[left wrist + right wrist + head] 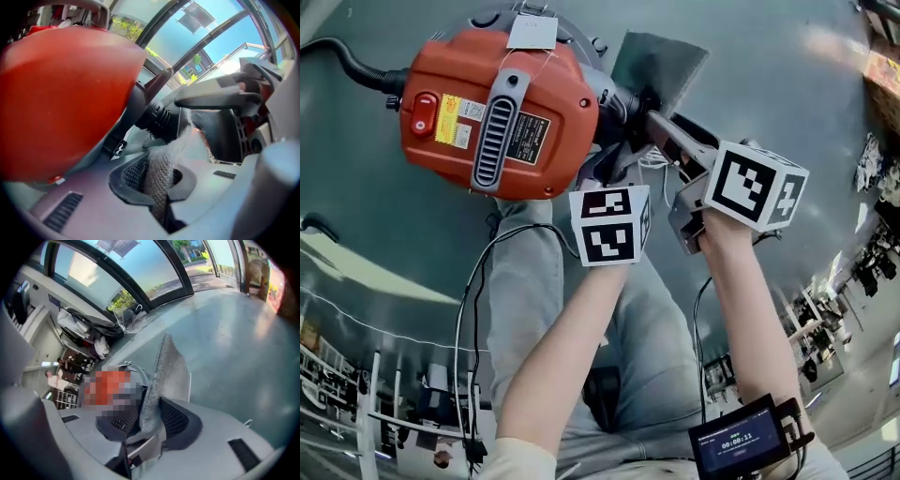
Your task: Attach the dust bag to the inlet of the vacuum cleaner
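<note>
Glossy floor (769, 84): left hand-held gripper (157, 180) pinches woven dust bag (169, 369); right hand-held gripper (149, 420) parted.

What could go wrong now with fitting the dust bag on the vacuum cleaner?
1. The right gripper stands open around the dust bag, so only the left gripper grips it; the cloth may slip away from the inlet.
2. I cannot see the bag's mouth seated on the inlet; it might come off later.
</note>
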